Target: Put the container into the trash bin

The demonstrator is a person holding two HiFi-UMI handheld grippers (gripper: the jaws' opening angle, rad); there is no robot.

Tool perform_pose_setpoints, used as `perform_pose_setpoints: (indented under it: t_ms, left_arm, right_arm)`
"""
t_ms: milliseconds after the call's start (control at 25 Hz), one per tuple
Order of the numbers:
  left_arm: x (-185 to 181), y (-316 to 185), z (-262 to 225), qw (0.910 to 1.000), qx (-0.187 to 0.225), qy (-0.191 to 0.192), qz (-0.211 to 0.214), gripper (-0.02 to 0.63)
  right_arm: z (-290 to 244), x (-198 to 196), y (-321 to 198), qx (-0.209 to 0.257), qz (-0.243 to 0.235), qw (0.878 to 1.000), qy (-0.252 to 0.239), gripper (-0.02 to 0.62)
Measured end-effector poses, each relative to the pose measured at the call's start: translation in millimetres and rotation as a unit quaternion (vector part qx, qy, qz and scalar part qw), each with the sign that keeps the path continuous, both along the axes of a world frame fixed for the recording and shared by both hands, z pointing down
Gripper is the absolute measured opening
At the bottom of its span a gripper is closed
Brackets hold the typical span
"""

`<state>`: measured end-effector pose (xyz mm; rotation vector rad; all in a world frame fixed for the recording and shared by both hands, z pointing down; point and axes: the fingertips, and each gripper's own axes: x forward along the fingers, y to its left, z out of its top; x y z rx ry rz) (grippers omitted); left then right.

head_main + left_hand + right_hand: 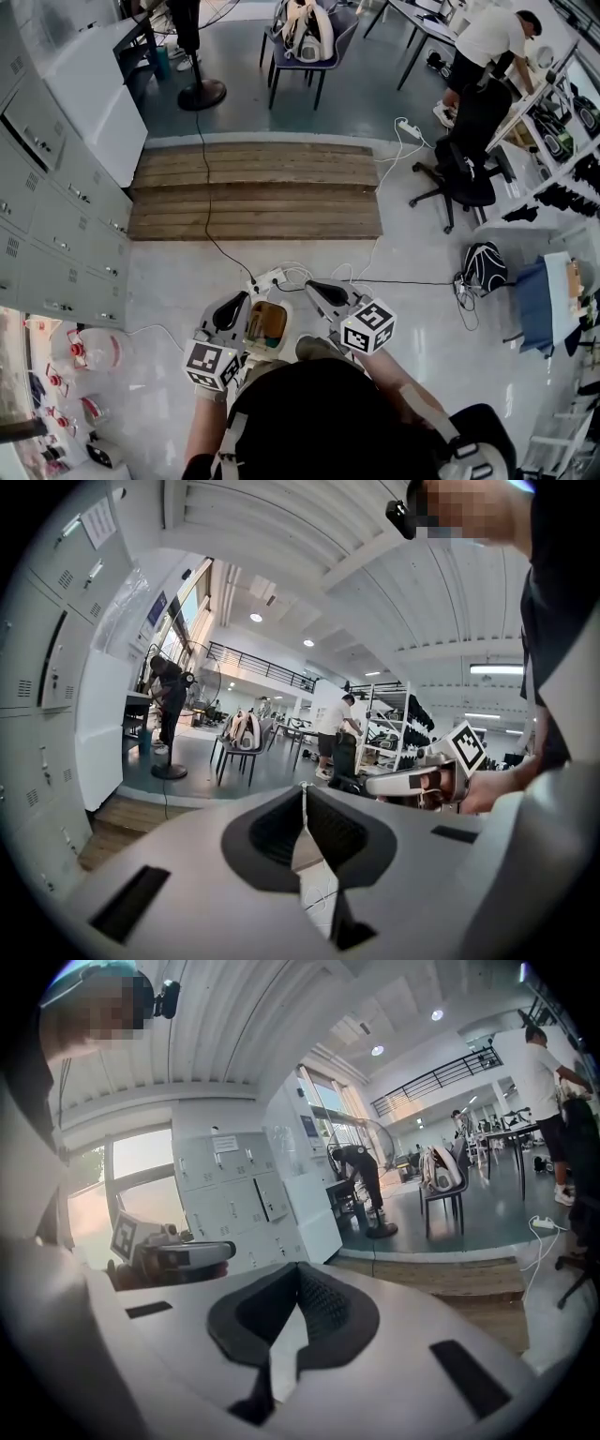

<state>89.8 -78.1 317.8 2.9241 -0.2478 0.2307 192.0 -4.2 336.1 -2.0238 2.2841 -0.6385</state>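
In the head view a white open-topped container with brown contents shows low between my two grippers, apparently down on the floor by a shoe; neither gripper touches it. My left gripper is just left of it and my right gripper just right of it, both pointing forward. The left gripper view shows my left gripper shut with nothing between its jaws. My right gripper is likewise shut and empty in its own view. Neither gripper view shows the container. No trash bin is plainly in view.
A low wooden platform lies ahead, with grey lockers along the left. A power strip and cables trail on the floor just in front. An office chair, a black bag and a standing person are at the right.
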Motion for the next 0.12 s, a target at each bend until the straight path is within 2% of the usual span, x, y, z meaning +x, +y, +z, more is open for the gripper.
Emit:
perform_pose_setpoints:
  t_ms: [120]
  left_arm:
    - [-1.6, -2.1, 3.4, 1.0, -0.002, -0.004, -0.002, 0.008]
  right_arm:
    - [1.5, -1.2, -2.2, -0.002, -0.003, 1.0, -0.001, 0.015]
